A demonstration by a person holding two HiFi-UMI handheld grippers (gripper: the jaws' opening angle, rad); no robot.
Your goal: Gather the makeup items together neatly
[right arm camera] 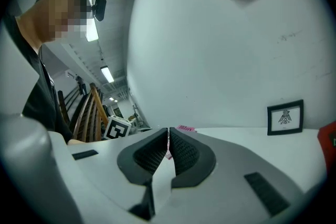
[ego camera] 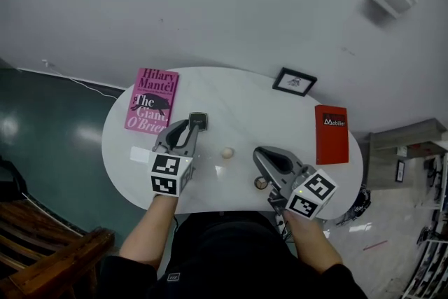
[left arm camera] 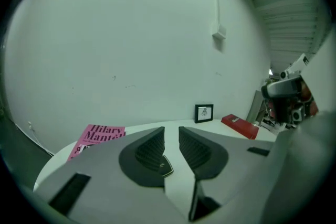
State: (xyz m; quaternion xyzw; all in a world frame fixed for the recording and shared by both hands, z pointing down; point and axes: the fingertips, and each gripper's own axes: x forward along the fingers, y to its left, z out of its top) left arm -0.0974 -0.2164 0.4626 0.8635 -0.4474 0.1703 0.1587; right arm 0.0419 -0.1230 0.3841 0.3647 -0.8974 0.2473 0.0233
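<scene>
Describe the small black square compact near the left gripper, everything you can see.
The compact is a small, dark square with rounded corners and a paler centre, seemingly plastic. It lies flat on the white table, just right of the pink book. The left gripper hangs over it, jaws apart, not touching it.

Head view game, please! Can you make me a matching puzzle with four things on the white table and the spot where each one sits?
Things:
1. pink book
2. small cream ball
3. framed picture
4. red book

Places:
A. right end of the table
B. far edge, nearest the wall
C. left end of the table
D. middle of the table

Right pairs: 1-C, 2-D, 3-B, 4-A.
</scene>
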